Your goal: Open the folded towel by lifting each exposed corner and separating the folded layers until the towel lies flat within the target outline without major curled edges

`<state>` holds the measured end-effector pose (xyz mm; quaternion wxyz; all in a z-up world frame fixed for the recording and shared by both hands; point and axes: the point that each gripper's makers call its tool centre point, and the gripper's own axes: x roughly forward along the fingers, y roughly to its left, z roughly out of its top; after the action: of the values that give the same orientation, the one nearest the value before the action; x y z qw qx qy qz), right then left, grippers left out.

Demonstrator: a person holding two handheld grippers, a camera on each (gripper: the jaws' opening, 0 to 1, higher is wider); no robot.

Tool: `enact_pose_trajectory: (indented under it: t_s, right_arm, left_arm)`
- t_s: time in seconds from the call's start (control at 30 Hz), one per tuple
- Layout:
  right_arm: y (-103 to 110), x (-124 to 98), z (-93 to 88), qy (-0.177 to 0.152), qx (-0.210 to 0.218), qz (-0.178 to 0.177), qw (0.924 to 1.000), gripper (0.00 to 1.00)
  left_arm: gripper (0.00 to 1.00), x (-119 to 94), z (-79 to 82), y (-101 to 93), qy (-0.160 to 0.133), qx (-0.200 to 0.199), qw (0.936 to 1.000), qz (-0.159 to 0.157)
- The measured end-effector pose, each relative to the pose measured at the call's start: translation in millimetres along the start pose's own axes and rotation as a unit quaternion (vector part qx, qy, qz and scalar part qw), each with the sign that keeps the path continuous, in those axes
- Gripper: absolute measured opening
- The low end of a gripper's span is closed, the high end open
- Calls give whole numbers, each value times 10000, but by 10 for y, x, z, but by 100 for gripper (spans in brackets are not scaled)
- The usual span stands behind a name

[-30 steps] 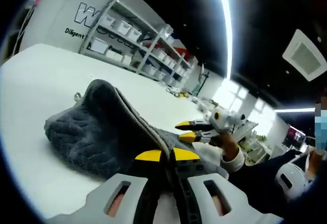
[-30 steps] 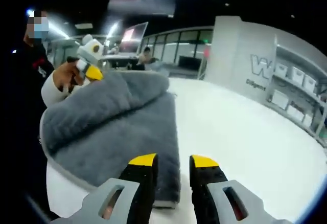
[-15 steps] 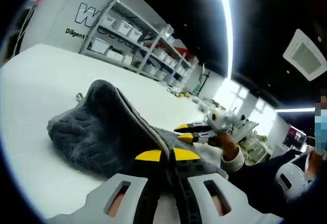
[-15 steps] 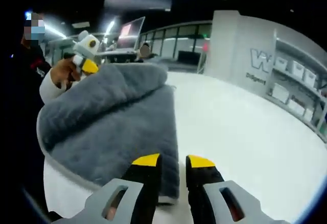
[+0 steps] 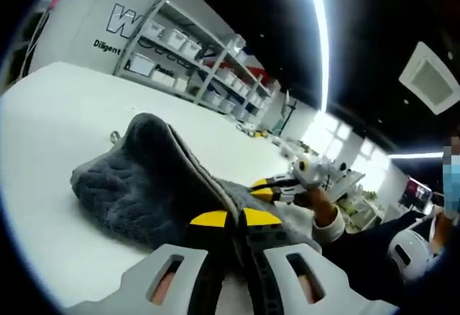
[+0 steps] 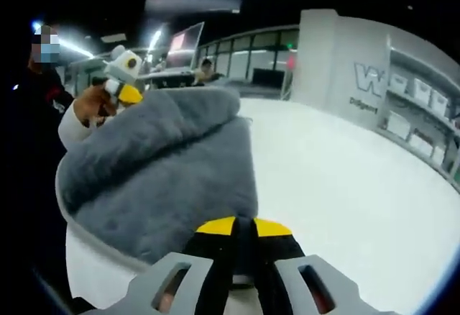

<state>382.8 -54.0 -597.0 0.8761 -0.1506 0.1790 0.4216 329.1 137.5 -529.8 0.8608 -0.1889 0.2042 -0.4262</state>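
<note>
A grey towel (image 5: 140,185) lies folded on the white table (image 5: 50,121), with one layer raised into a ridge. My left gripper (image 5: 235,219) is shut on the edge of that raised layer. In the left gripper view, the right gripper (image 5: 267,187) comes in from the right at the towel's far side, held by a hand (image 5: 316,201). In the right gripper view, the towel (image 6: 165,164) bulges up on the left. My right gripper (image 6: 243,226) is shut on its near corner. The left gripper (image 6: 126,92) holds the towel's lifted fold at the upper left.
Bare white table (image 6: 345,178) stretches to the right of the towel. Metal shelves with white bins (image 5: 187,49) stand along the wall beyond the table, and show again as shelves (image 6: 420,113). A person in dark clothes (image 5: 381,250) stands close to the table edge.
My right gripper was open just before the towel's near corner and has shut on it. The left gripper keeps its hold on the raised layer, hardly moved.
</note>
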Motion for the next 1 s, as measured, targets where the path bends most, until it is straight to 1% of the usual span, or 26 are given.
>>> enact_pose_trajectory:
  t_s: [0.23, 0.6, 1.0]
  right_arm:
    - [-18, -5, 4, -16, 97, -21, 9999, 1]
    - [-63, -36, 27, -70, 128, -104, 9998, 1]
    - [-125, -69, 38, -116, 165, -202, 9996, 1]
  left_arm:
    - [4, -17, 21, 34, -68, -4, 10000, 65]
    - [4, -43, 41, 114, -113, -12, 9997, 198]
    - [4, -77, 72, 198, -143, -50, 9995, 275]
